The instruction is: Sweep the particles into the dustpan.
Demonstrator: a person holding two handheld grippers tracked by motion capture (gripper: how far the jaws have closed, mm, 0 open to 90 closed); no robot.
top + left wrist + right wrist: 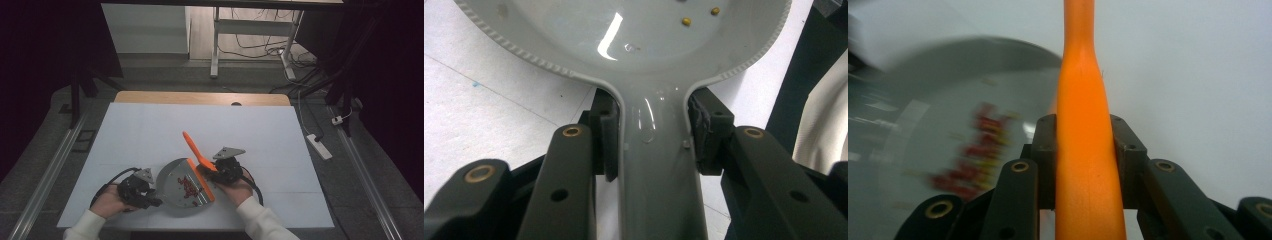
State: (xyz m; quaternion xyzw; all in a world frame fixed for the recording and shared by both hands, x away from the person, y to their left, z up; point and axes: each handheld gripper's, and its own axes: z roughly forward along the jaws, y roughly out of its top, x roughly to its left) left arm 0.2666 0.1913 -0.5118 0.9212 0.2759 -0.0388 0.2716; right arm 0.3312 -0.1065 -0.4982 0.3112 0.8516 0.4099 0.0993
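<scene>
White sheet (150,130) covers the wooden table; on its near part lies a shiny grey metal dustpan-shaped pan (180,185) (634,35), holding a scatter of small red and yellow bits (188,186) (975,155); nothing else stands near the pan. Left gripper (145,192) (651,145) at the pan's left, jaws clamped on the pan's flat handle; left hand (107,202) low on the sheet, forearm in a white sleeve. Right gripper (220,172) (1085,165) at the pan's right, jaws clamped on the handle of an orange plastic scraper (199,165) (1085,125); scraper's broad edge lies along the pan's right rim, handle rising away over the sheet; right hand (237,190) just beside the pan.
</scene>
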